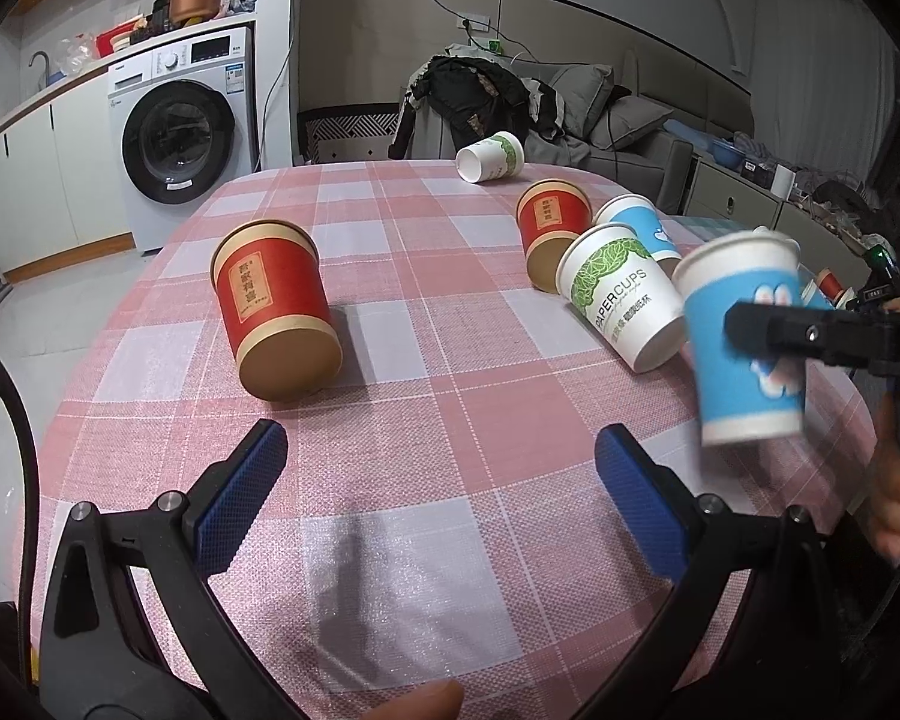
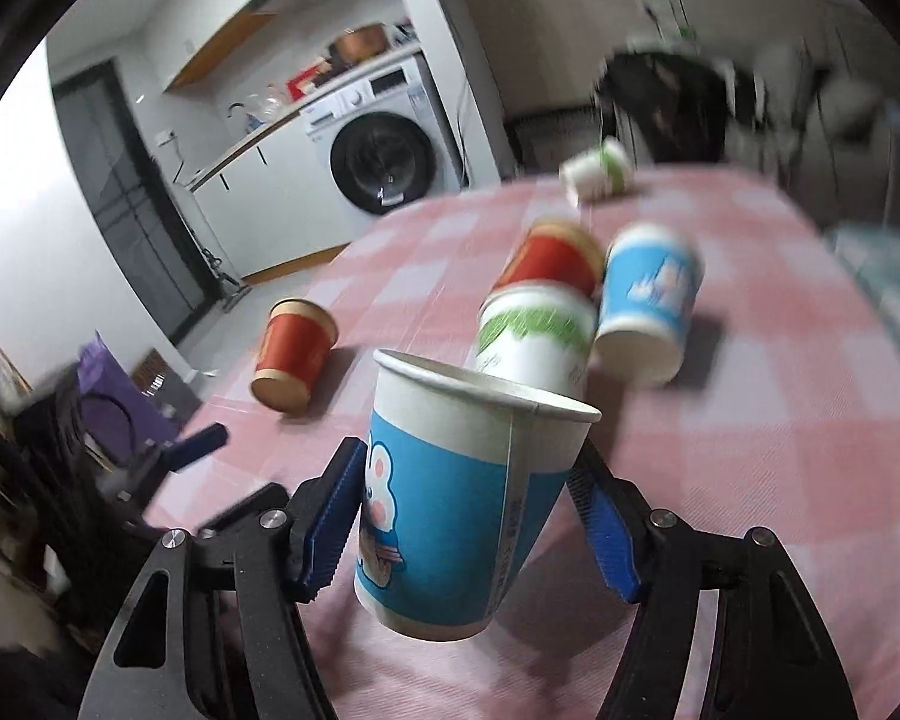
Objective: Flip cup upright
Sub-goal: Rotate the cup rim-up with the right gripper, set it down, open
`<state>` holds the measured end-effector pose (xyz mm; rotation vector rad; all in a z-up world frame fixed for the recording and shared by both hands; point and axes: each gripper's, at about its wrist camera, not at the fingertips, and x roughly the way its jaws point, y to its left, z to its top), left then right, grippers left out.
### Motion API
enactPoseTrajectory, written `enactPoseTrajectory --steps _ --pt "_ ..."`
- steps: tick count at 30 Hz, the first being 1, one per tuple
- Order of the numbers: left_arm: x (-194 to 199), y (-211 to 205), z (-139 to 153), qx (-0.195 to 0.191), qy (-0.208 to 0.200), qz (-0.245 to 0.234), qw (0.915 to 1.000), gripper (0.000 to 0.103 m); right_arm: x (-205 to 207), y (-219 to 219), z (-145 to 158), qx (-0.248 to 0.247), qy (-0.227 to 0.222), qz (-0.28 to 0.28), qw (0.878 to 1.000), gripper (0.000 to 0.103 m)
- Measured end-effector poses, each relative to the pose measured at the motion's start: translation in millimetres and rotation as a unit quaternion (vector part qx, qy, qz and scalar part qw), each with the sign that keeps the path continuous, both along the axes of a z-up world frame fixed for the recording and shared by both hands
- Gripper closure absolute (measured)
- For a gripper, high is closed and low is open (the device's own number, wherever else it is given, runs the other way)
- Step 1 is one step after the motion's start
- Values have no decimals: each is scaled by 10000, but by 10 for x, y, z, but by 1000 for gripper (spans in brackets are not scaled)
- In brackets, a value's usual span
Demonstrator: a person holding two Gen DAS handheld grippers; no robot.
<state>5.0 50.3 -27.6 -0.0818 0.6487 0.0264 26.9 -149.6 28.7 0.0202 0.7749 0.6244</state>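
My right gripper (image 2: 468, 516) is shut on a blue-and-white rabbit cup (image 2: 450, 504), held nearly upright, mouth up, just above the checked tablecloth (image 2: 780, 450). The same cup (image 1: 744, 348) shows at the right of the left wrist view, with the right gripper's finger (image 1: 774, 324) across it. My left gripper (image 1: 441, 480) is open and empty over the near part of the cloth. Other cups lie on their sides: a red one (image 1: 276, 312), a second red one (image 1: 552, 234), a green-leaf one (image 1: 624, 294), another blue one (image 1: 642, 225) and a far green one (image 1: 489, 156).
The table (image 1: 150, 276) drops off at its left edge toward a washing machine (image 1: 180, 132) and cabinets. A chair with dark clothes (image 1: 474, 96) stands behind the far edge. A sofa and shelves lie to the right.
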Motion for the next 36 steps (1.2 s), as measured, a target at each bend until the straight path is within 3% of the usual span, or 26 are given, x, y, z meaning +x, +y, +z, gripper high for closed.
enactPoseTrajectory --steps 11,24,36 --pt "-8 -88 11 100 -54 -59 9999 1 1 20 -147 113 -451 -135 9988 33" --pt "-49 -120 27 165 -84 -107 9998 1 -168 327 -193 -630 -1195 -78 9908 33" --pt "-50 -119 32 158 -84 -132 9998 1 -224 321 -248 -721 -1210 -16 9900 32"
